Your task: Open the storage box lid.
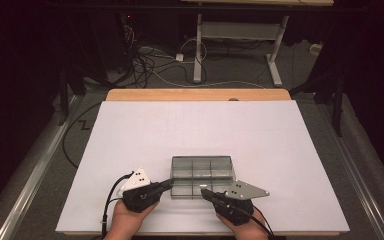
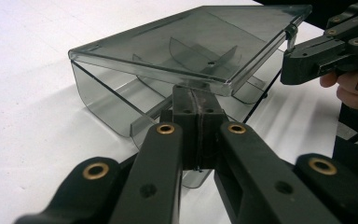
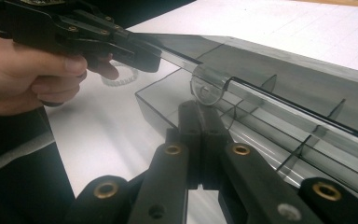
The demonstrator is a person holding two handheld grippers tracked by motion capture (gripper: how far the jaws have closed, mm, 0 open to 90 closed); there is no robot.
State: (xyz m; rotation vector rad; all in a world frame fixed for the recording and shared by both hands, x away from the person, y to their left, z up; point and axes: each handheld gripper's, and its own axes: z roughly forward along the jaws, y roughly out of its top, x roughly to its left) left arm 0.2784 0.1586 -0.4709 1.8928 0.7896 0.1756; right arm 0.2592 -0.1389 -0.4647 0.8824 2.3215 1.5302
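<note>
Two grippers meet the smoky divided box (image 1: 201,176) at its near edge on the white table (image 1: 280,150) in the high view; jaw gaps are too small to read there. Left gripper view: left gripper (image 2: 196,100) jaws pressed together under the raised lid (image 2: 191,42). Right gripper view: right gripper (image 3: 200,112) jaws together below the latch (image 3: 208,88); whether they grip anything cannot be told.

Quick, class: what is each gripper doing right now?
Left gripper: shut on the box lid.
Right gripper: shut, at the box's front edge.
</note>
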